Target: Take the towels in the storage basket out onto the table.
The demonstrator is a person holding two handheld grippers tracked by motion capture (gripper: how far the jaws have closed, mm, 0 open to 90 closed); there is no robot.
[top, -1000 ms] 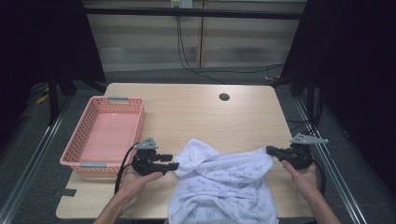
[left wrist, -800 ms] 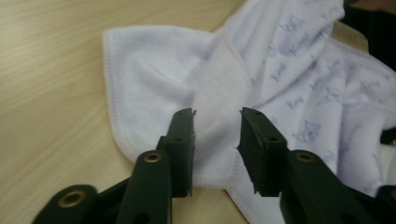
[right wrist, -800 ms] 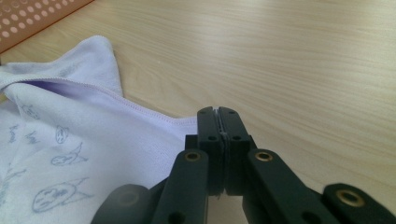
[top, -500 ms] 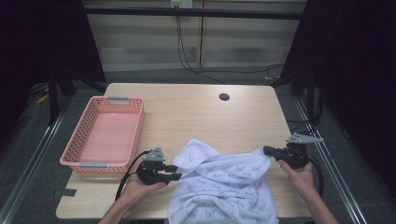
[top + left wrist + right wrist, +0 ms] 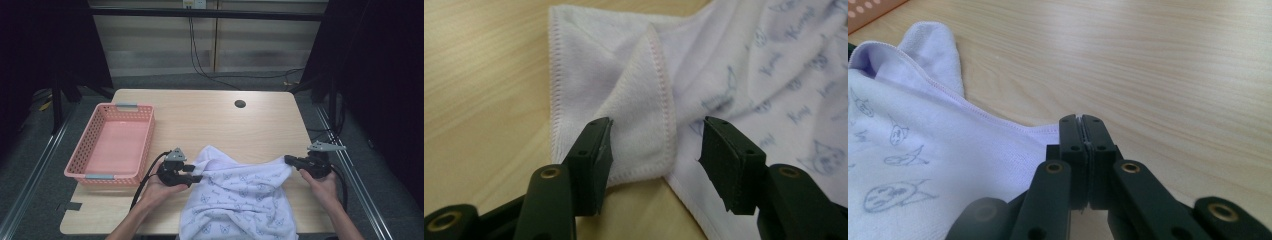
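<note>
Hanging off the table's near edge, towel (image 5: pixel 240 200); left tongs (image 5: pixel 656 155) just spreading around a fold, right tongs (image 5: pixel 1081 150) pinching its hem.

**Camera Placement and Coverage**

The high view looks forward and down from above the person's side of the table (image 5: pixel 210 112). Each gripper view sits low, close behind its own jaws, looking along them. All three views share the towel (image 5: pixel 240 200) (image 5: pixel 744 65) (image 5: pixel 923 150) and the surrounding tabletop.
</note>
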